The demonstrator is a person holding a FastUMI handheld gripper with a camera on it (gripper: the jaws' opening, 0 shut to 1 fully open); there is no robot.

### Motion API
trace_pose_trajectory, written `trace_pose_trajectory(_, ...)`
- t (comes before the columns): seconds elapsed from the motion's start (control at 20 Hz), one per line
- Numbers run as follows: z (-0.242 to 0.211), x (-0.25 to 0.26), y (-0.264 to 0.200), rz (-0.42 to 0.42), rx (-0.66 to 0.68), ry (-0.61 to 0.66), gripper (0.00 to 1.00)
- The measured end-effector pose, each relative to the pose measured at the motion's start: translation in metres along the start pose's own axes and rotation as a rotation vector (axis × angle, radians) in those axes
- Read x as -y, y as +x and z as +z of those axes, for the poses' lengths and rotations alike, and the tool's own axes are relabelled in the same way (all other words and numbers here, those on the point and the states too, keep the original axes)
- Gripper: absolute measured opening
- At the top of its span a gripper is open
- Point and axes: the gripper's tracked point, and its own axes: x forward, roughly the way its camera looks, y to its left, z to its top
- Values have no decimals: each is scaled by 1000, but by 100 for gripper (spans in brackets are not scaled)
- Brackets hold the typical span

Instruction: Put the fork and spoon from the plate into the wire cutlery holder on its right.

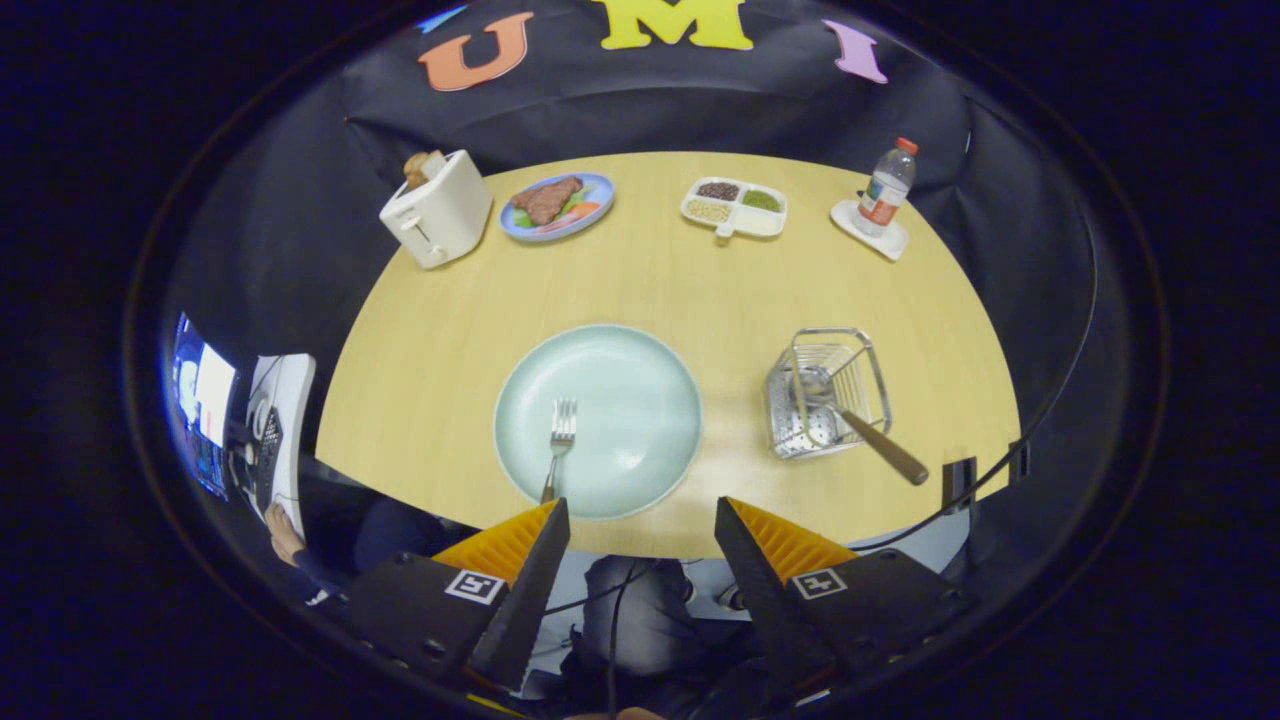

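Note:
A pale green plate (640,390) lies on the round wooden table, just beyond my fingers. A metal fork (558,445) lies on its left half, tines pointing away, its handle end hidden behind my left finger (535,555). To the plate's right stands the wire cutlery holder (828,392). A spoon (860,430) leans inside it, bowl down, its brown handle sticking out over the near right rim. My gripper (640,520) hangs high above the table's near edge, open, with nothing between the fingers.
Along the far side of the table (450,330) stand a white toaster (438,208), a blue plate of food (557,205), a white divided dish (735,206) and a water bottle (886,190) on a white coaster. A screen and a hand sit at the left, off the table.

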Motion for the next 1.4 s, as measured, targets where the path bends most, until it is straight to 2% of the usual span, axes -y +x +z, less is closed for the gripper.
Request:
trace_pose_trajectory(0.4, -21, -63, 59, 36, -68, 26, 88)
trace_pose_trajectory(0.8, -15, -65, 97, 3, -99, 75, 78)
trace_pose_trajectory(1.1, -15, -60, 111, -17, -122, 87, 68)
trace_pose_trajectory(1.3, -11, -55, 124, -28, -126, 93, 52)
trace_pose_trajectory(1.4, -16, -54, 128, -23, -144, 99, 52)
